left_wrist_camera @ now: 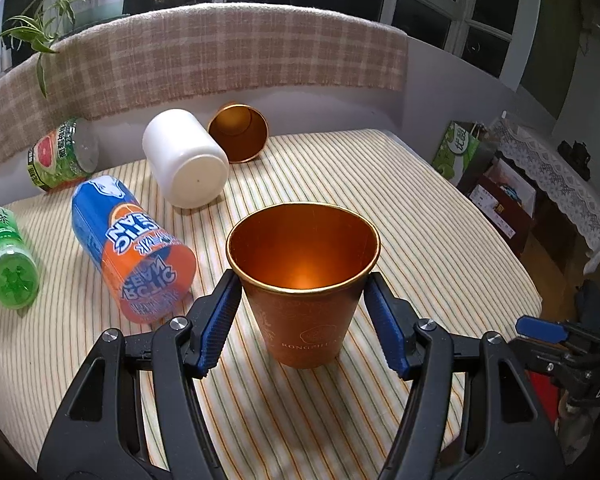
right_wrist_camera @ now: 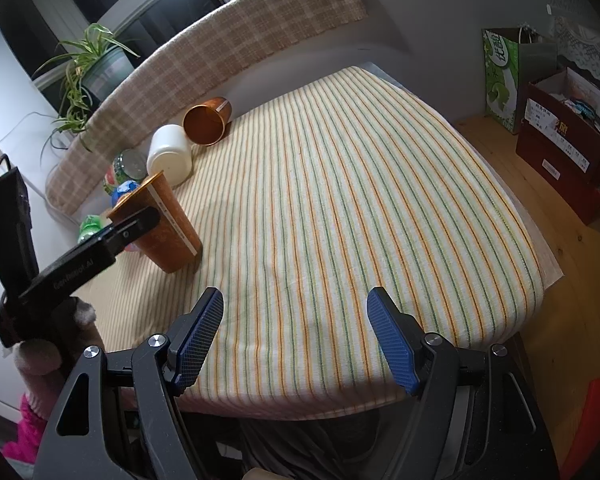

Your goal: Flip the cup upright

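An orange metal cup (left_wrist_camera: 304,284) stands upright on the striped tablecloth (left_wrist_camera: 400,208), mouth up. My left gripper (left_wrist_camera: 302,304) has its blue pads on both sides of the cup, touching or nearly touching just below the rim. In the right wrist view the same cup (right_wrist_camera: 164,224) stands on the cloth with the left gripper's finger across it. A second orange cup (left_wrist_camera: 239,133) lies on its side at the back; it also shows in the right wrist view (right_wrist_camera: 206,120). My right gripper (right_wrist_camera: 296,336) is open and empty over the table's near edge.
A white cup (left_wrist_camera: 186,160) lies on its side beside the second orange cup. A blue and orange can (left_wrist_camera: 132,248), a green bottle (left_wrist_camera: 10,256) and a green-labelled bottle (left_wrist_camera: 58,156) lie at the left. A plaid-covered backrest (left_wrist_camera: 220,52) bounds the back. Boxes (right_wrist_camera: 560,128) stand on the floor at right.
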Demonstrator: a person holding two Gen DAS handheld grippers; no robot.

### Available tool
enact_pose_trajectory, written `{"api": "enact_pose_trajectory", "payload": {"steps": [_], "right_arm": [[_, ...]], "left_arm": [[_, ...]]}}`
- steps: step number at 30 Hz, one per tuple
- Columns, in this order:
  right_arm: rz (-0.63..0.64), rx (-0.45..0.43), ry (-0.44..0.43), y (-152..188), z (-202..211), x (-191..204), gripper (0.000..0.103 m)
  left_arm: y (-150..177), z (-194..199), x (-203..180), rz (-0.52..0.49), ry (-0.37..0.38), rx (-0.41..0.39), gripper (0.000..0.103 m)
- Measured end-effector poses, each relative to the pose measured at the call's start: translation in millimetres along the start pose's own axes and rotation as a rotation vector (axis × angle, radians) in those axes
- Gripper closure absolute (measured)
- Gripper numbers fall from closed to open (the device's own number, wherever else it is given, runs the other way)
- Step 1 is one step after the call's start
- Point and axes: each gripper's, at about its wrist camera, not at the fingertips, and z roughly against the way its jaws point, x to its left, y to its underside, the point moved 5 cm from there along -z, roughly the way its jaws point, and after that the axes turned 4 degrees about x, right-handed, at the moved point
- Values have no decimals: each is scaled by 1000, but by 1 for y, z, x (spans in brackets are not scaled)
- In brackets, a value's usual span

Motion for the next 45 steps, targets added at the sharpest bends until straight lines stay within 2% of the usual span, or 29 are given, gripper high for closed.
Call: {"api": "enact_pose_trajectory", "payload": {"steps": [18,21,23,24,35,39,45], "right_arm": [[18,-1,-2,1,2,7,29],[26,-4,0,1,3,11,29],[32,-8,3,0,4,13,29],[36,-8,3,0,4,14,29],[79,-18,22,0,4,28,29],[108,-49,33,-3,8,39,29],[176,-139,60,-7,18,58,29]], "left_arm": [[15,1,-2,24,86,60,37],[19,0,-3,24,93,75,34],[21,-1,-3,26,99,81,23],[23,-1,-3,26,100,81,22],[41,10,13,54,113,98,21],[47,28,25,70,84,61,21],[47,76,40,73,-28,-94,20]]}}
